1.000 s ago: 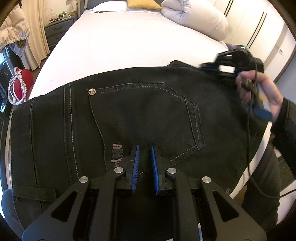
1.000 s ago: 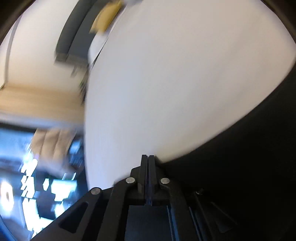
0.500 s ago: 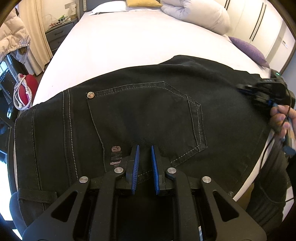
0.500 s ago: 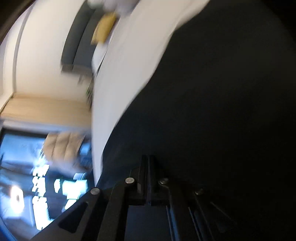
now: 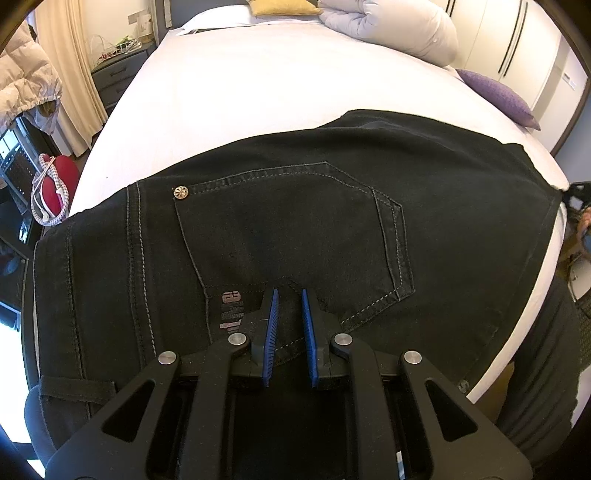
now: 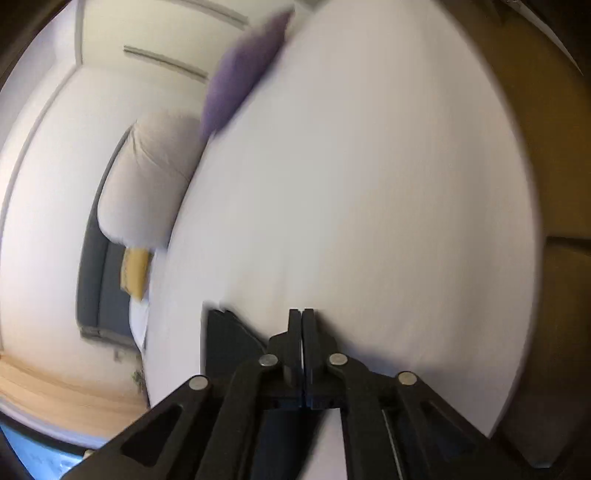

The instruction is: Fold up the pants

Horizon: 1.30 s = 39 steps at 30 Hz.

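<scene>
Black pants [image 5: 295,229] spread flat across the near part of a white bed [image 5: 258,92], back side up — stitched rear pocket [image 5: 295,236] and a small metal rivet [image 5: 181,192] in plain sight, waistband toward the left with a belt loop [image 5: 77,387] at the lower left. Left gripper [image 5: 288,306] low over the pocket's lower edge, blue-padded jaws parted with dark denim showing in the gap; whether touching the cloth, impossible to say. Right gripper [image 6: 302,325] over bare white sheet in a blurred view, jaws pressed together, nothing visibly caught between them — only a dark corner of fabric [image 6: 225,339] just to the left. Farther up the bed: a purple pillow [image 5: 498,96], a yellow pillow [image 5: 280,7], a bundled pale duvet [image 5: 391,29]. Beyond the left bedside, a grey nightstand [image 5: 118,74] and beige curtain [image 5: 70,74].
</scene>
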Each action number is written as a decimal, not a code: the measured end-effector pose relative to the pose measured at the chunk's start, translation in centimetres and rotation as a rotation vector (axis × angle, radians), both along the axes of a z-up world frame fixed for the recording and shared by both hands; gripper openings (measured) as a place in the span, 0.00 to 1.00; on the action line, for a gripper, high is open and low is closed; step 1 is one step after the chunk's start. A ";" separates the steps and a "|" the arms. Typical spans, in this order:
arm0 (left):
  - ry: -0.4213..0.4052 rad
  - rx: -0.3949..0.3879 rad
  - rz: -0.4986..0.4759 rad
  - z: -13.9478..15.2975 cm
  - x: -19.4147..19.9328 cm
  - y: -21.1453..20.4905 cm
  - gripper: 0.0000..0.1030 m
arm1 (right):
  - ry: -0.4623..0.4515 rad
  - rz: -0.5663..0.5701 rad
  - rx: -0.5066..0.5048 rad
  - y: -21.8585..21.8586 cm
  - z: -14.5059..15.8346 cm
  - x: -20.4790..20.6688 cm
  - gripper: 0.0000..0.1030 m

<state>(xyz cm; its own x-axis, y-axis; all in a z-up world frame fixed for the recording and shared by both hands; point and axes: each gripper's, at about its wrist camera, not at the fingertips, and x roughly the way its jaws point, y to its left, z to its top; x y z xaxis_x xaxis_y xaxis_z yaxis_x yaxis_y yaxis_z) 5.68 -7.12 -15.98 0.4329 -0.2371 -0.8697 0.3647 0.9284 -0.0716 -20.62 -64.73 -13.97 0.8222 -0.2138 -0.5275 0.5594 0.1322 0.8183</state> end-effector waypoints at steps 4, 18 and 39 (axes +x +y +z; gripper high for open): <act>0.003 0.016 0.019 1.4 -0.1 -0.7 0.13 | -0.043 0.341 -0.041 6.9 2.8 7.5 0.05; 0.126 -0.081 -0.218 -0.7 7.9 -15.3 0.13 | 0.166 0.549 0.064 15.5 -5.2 22.3 0.00; 0.095 -0.261 -0.096 3.2 6.1 -6.4 0.13 | -0.020 0.797 0.025 24.2 -0.9 14.8 0.06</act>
<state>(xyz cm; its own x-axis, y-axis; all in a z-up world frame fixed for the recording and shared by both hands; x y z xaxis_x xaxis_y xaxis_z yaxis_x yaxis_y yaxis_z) 11.80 -13.53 -12.75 0.3171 -0.4944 -0.8093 0.4303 0.8355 -0.3418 -5.81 -40.51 -14.83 0.7318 0.4540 -0.5083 0.2898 0.4678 0.8350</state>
